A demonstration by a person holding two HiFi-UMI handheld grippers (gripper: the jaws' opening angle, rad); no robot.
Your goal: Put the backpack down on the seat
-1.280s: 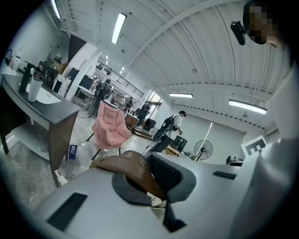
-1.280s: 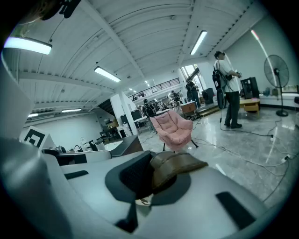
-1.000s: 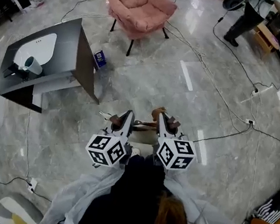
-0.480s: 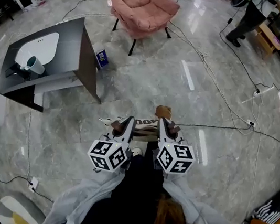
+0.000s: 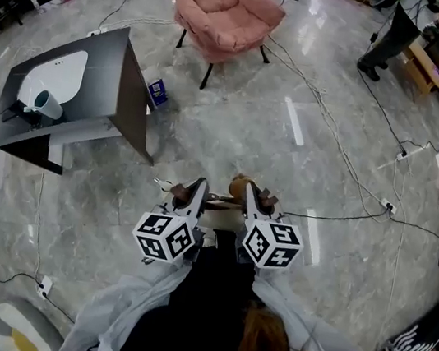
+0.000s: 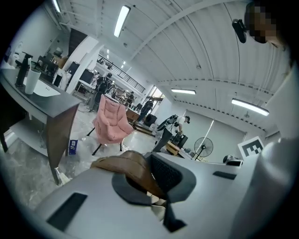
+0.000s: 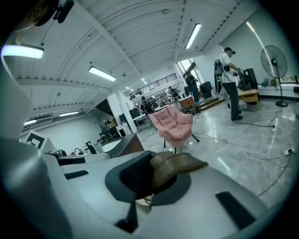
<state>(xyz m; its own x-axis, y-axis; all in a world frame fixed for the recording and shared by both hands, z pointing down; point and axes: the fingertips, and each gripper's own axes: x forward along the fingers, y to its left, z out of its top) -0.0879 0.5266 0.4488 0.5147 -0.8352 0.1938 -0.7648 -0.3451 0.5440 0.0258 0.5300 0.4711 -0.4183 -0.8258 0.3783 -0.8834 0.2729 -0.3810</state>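
Little has shifted over the last second: the left gripper (image 5: 195,187) and the right gripper (image 5: 251,193) have only drifted slightly and remain side by side above the grey marble floor (image 5: 235,131). Each has its jaws pinched tight on a brown leather strap (image 6: 125,163) of the backpack (image 5: 238,186), whose body is mostly hidden beneath them. The pink padded armchair (image 5: 223,4) stands well ahead of the jaws, far from the bag.

Pink armchair (image 5: 223,4), brown strap (image 6: 126,164), grey marbled floor (image 5: 242,137), dark brown table (image 5: 134,89)
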